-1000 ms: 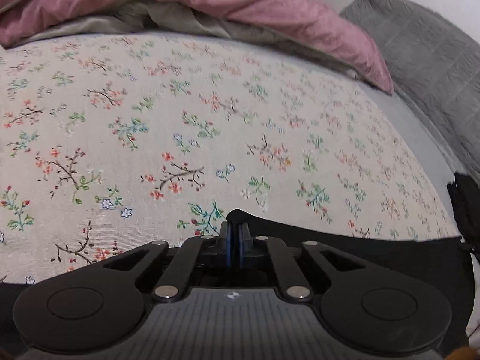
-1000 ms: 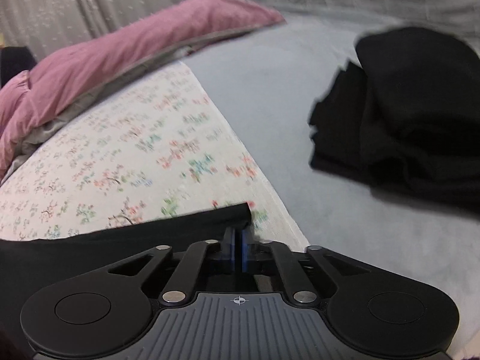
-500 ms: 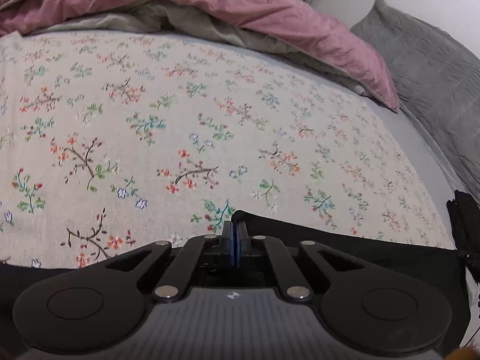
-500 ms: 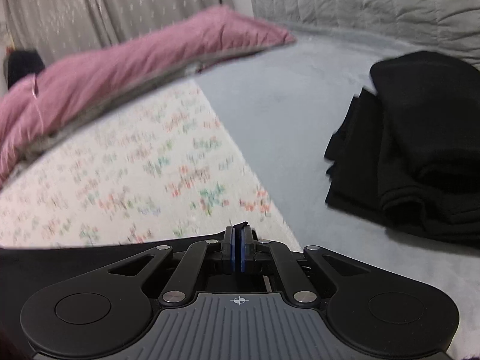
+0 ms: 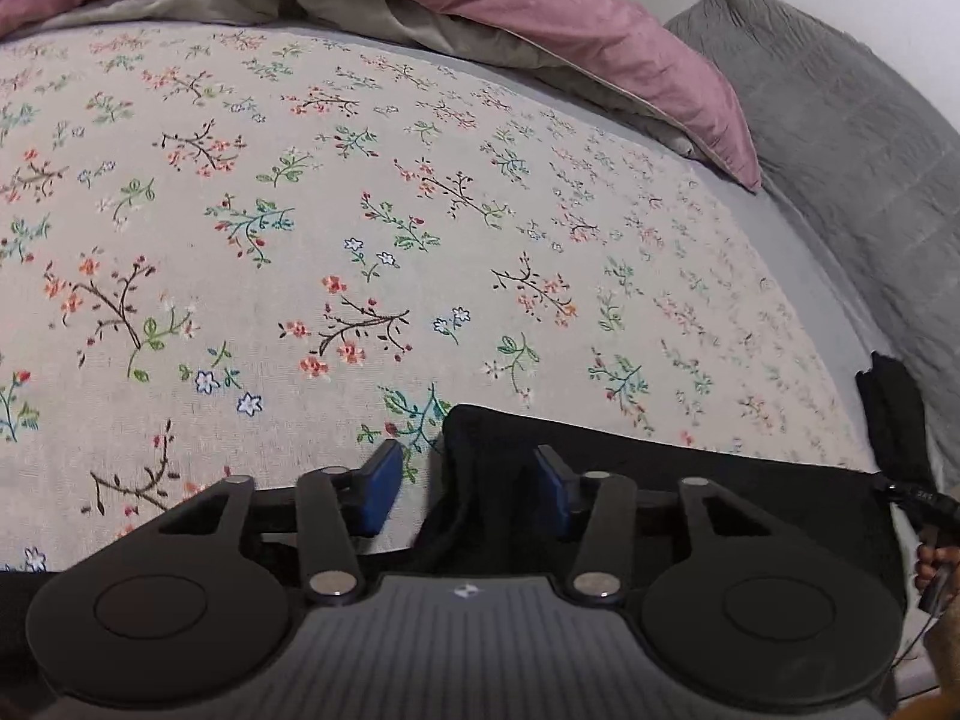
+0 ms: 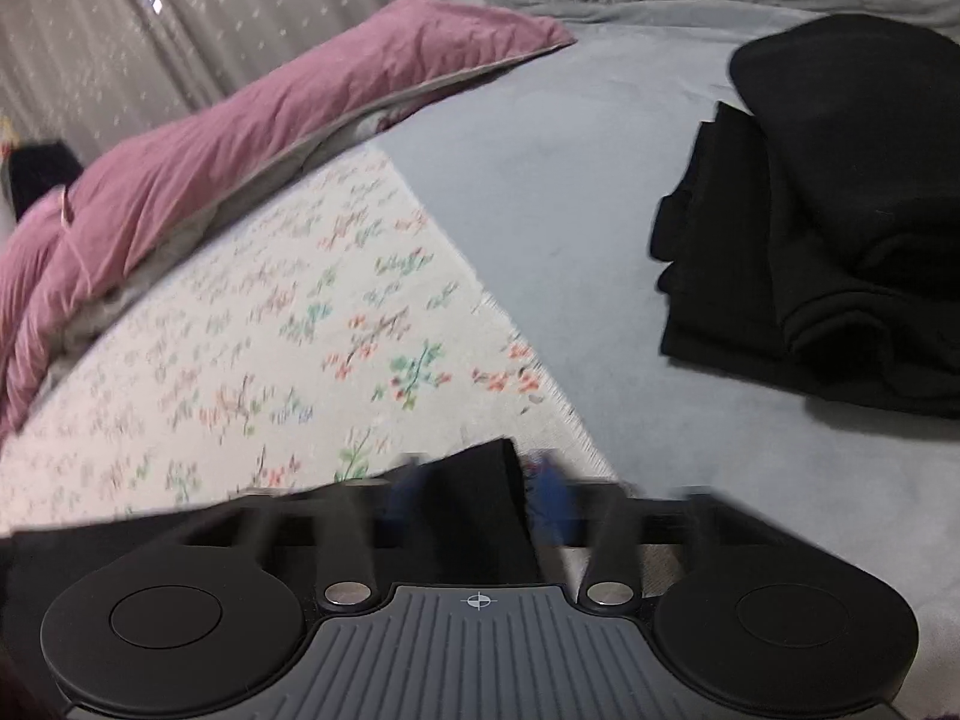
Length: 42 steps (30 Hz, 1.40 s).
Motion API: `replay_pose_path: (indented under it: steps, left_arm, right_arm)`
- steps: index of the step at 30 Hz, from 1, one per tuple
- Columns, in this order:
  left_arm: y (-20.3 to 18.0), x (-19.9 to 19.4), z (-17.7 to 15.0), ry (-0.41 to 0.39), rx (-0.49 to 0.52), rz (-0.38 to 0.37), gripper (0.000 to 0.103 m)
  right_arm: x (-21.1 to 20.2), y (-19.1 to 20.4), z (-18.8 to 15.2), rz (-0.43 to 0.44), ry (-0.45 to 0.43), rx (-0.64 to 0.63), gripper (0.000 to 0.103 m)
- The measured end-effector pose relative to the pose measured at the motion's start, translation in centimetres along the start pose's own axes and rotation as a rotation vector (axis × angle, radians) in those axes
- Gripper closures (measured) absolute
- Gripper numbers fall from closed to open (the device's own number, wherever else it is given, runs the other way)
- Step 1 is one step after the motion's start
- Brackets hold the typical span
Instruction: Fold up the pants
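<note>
On the floral sheet [image 5: 420, 210], the pants [image 5: 690, 480] stretch sideways.

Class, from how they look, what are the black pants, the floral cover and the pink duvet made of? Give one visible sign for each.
Black pants: likely a soft matte knit; it slumps limply and shows no sheen.
Floral cover: probably a printed woven cotton; a fine weave grain shows, and it lies flat.
Pink duvet: seemingly a crinkled, washed cotton, padded; fine wrinkles over puffy bulk.
</note>
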<state>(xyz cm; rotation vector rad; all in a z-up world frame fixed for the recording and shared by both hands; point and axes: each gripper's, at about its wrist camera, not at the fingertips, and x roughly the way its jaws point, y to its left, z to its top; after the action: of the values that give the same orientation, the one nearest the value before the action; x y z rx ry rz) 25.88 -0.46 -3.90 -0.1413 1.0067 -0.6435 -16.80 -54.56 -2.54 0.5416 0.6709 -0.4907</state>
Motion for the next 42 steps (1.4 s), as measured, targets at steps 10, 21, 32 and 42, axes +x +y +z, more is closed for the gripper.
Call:
replay_pose_path:
  steps: [10, 21, 32, 42]
  left_arm:
    - [0.3, -0.2, 0.6, -0.044, -0.151, -0.015, 0.084]
    - [-0.5, -0.8, 1.7, -0.223, -0.188, 0.012, 0.084]
    - [-1.4, 0.9, 1.2, -0.232, -0.115, 0.187, 0.066]
    - [-11.3, -4.1, -4.5, -0.238, 0.115, 0.12, 0.038]
  right_arm:
    - [-1.1, 2.4, 0.7, -0.087, -0.064, -0.102, 0.1]
    - [3.5, 5.3, 8.2, -0.099, -0.126, -0.166, 0.101]
    - [11.6, 9.3, 8.8, -0.273, -0.067, -0.268, 0.086]
    - [0.5, 16.2, 1.9, -0.145, -0.09, -0.423, 0.038]
